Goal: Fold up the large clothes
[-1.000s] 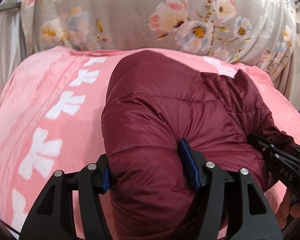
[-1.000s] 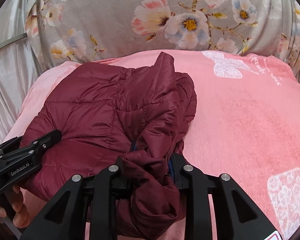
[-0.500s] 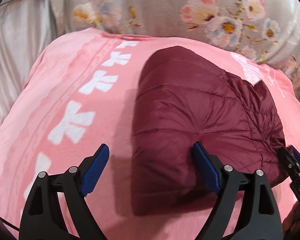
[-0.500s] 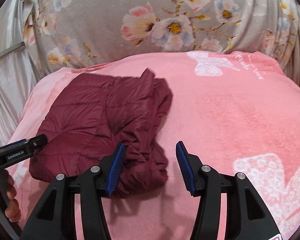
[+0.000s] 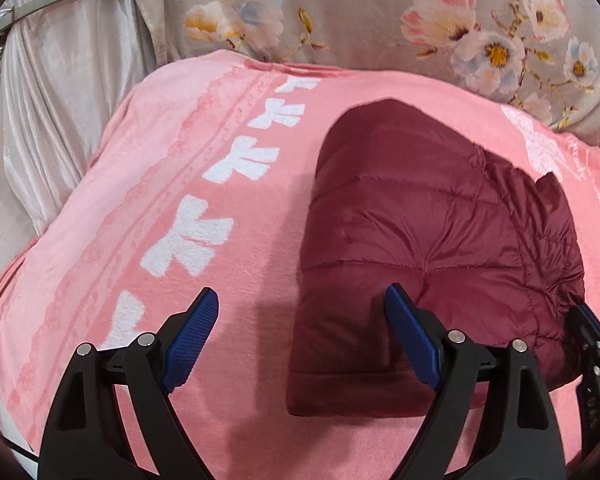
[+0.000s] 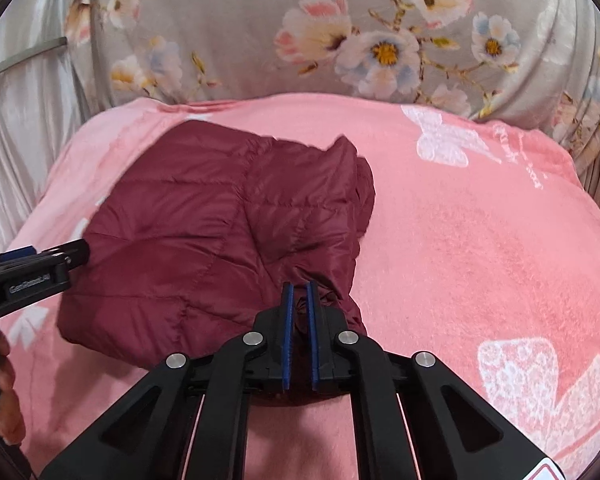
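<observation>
Maroon puffer jacket (image 6: 204,240) lies folded mid-blanket (image 6: 480,240). Right gripper (image 6: 299,292), at its 5 o'clock corner, pinches a bunched fold — jaws nearly together. Left gripper (image 5: 300,320), 8 o'clock edge, gapes wide, holding nothing. Best tuck that lump under — slowly, padding springs back.

A pink blanket (image 5: 228,320) with white bow shapes and a pale butterfly print covers the bed. Behind it lies a grey cover (image 6: 240,28) printed with pink, white and blue flowers. At the left hangs a shiny silver-grey curtain (image 5: 56,92), crossed near the top by a thin grey band. The light is soft and even.
</observation>
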Motion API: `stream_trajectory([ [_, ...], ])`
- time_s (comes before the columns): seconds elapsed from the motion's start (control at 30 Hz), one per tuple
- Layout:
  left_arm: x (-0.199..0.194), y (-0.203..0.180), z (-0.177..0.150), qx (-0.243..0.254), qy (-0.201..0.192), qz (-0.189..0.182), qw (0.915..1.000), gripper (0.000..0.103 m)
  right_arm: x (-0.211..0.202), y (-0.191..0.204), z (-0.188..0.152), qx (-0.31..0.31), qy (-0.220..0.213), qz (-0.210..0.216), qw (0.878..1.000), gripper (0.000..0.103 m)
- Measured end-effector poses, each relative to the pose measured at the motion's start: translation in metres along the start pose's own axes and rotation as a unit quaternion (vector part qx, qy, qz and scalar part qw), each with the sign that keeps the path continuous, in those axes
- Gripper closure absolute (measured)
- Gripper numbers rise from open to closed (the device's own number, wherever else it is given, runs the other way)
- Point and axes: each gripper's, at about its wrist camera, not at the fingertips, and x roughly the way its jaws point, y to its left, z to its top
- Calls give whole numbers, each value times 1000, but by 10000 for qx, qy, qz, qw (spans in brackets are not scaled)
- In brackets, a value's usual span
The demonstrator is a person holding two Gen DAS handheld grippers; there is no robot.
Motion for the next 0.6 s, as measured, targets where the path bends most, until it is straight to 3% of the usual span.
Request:
stream_trajectory([
  [0.3,25,-13,-4,54,67,60,9999,18,33,0,-6,-112,292,-338,9989,99],
  [0.6,46,-19,-14,78,45,64,9999,14,52,0,-10,-136,386,-360,9985,99],
])
